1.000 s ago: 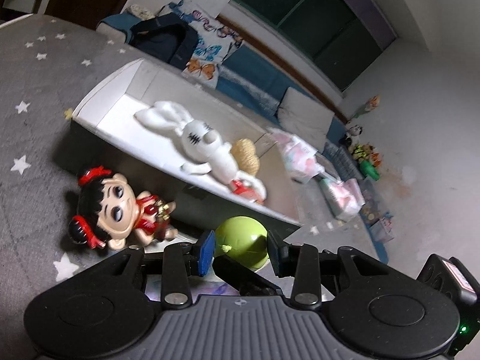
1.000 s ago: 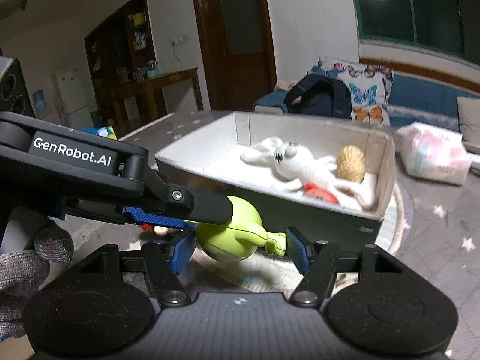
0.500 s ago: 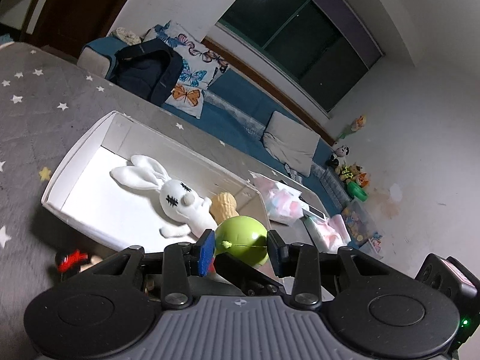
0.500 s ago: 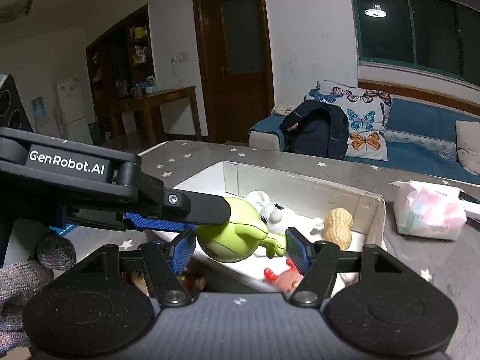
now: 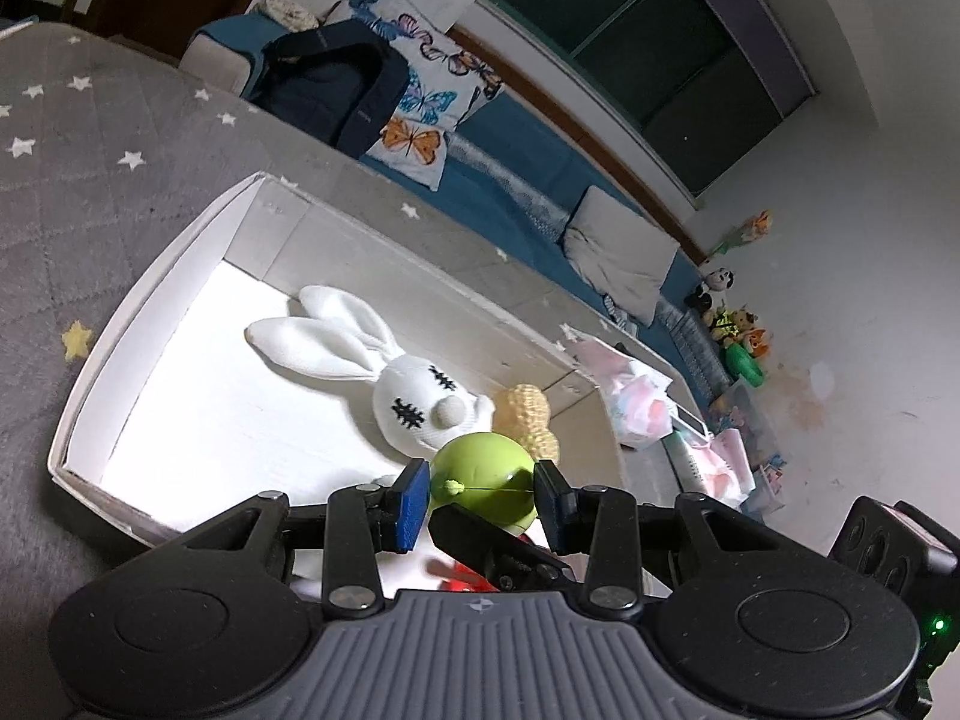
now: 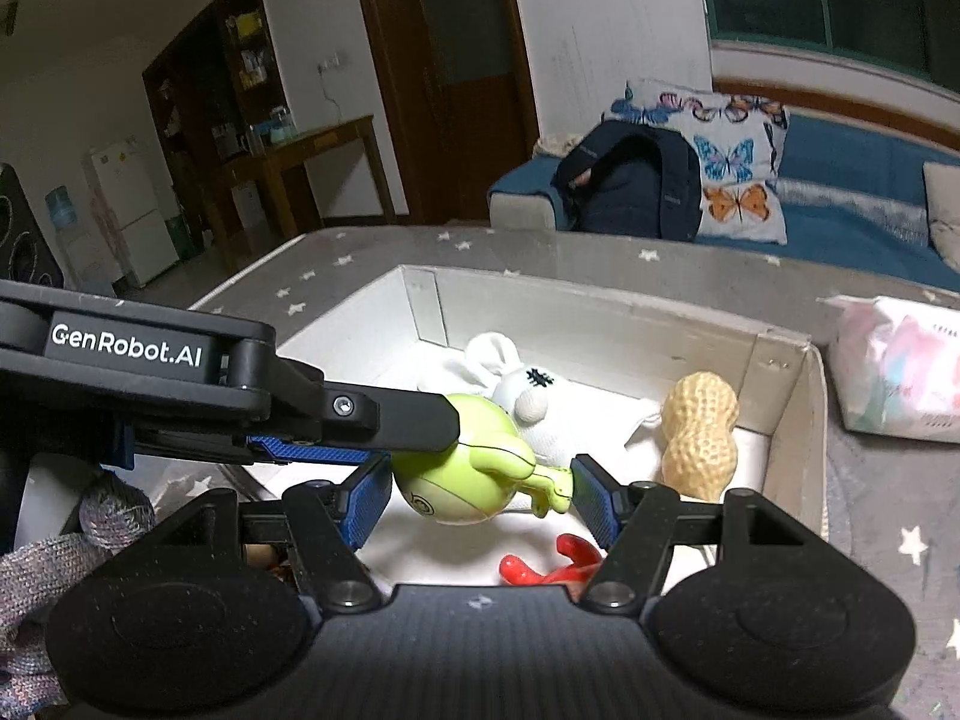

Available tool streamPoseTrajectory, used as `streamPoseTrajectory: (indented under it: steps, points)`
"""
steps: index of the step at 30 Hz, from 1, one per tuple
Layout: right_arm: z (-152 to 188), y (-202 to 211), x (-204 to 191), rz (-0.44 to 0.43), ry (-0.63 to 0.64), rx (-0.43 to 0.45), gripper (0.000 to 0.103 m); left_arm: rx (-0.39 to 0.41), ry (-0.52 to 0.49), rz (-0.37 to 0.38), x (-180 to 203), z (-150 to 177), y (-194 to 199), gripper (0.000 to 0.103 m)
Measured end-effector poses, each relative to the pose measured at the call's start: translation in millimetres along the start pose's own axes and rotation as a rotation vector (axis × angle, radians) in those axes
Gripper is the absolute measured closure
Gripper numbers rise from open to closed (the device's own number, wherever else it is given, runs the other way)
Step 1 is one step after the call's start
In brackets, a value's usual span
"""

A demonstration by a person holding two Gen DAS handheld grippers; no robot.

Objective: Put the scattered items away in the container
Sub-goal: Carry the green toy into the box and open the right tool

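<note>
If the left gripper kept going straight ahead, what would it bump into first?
It is holding the green toy, so that leads. Straight ahead lies the white rabbit in the white box; probably that first, though depth is unclear.

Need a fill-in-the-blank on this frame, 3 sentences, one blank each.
1. Both hand-held grippers, left and right, grip a toy coloured ____.
2. The plush lying in the white box is a white ____.
3. The yellow knitted item beside the plush is shaped like a ____.

Missing words: green; rabbit; peanut
</note>
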State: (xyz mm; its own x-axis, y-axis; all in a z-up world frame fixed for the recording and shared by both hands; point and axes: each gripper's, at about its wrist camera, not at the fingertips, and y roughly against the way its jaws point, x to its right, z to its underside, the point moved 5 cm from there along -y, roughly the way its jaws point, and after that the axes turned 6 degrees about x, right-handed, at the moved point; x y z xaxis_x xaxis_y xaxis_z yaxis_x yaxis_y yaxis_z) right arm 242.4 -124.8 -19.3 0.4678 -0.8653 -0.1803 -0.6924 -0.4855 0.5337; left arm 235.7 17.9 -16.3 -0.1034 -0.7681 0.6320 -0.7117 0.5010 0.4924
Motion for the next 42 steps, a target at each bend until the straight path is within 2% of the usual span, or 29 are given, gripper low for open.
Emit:
streamPoseTrajectory:
  steps: [9,22,42]
  points:
    - [3.2,-13.3,0.6,0.011,0.010,-0.046,0.037,-0.020,0.010,-0.012,-8.8,-1.5,-9.5,0.063]
    - [2.1,-25.2,3.7,0.025,0.002,-0.093,0.036,-0.032,-0.027,-0.048,-9.3,-3.7,-17.8,0.063]
    - [6.2,-22.1,6.8,0.025,-0.018,-0.094,0.036,-0.038,-0.048,-0.051,-5.9,-1.6,-15.7,0.063]
